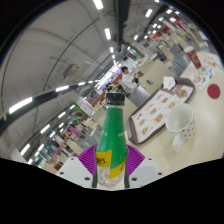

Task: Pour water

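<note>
In the gripper view, a green bottle fills the lower centre of the frame, standing between the two fingers of the gripper. Their purple pads show at either side of its yellow-labelled lower body. The pads look pressed against the bottle, so the jaws read as closed on it, though the contact itself is partly hidden by the bottle. The whole scene is tilted, ceiling lights streaking across the upper left, which suggests the bottle is lifted and canted rather than standing on the table. Its long axis runs straight up from the fingers, dark cap at the far end. The white cup sits to the right of the bottle, beyond the fingers, beside a tray-like board. The pour likely turns on swinging the bottle's mouth rightward over that cup's opening.
</note>
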### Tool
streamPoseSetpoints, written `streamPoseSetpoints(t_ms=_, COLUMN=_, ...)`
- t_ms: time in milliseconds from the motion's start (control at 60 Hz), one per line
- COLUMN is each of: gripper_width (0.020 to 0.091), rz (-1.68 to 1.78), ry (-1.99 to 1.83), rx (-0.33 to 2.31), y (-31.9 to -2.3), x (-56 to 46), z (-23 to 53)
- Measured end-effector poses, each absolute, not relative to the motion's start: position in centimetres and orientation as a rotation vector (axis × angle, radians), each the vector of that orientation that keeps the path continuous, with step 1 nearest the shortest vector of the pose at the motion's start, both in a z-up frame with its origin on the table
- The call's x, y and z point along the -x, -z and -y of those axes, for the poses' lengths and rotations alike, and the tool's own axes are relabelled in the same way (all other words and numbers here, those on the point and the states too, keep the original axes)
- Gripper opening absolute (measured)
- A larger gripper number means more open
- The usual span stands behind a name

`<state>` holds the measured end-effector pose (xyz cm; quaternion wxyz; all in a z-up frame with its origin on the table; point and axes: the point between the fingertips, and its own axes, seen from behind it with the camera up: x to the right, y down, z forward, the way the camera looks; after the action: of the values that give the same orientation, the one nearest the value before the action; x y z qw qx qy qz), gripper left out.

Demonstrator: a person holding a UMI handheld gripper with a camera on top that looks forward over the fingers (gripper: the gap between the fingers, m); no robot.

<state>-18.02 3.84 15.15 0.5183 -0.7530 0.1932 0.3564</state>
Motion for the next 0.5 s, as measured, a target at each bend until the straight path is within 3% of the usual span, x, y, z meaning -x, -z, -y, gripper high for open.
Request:
streamPoseSetpoints(t_ms=100, gripper_width=0.0351, rz=-0.786, ry=-1.209, rx=1.706, y=-17.4, x=16.2, z=-5.2)
streamPoseSetpoints(t_ms=233, gripper_width=0.035, rz=-1.188, ry=-1.644, rx=1.499, y=-16.6, x=14.7, z=-8.0)
streamPoseSetpoints(t_ms=500, gripper_width=0.035, rz=-1.632, ry=-1.966, rx=1.063, y=-16.9, x=11.7, z=-9.8)
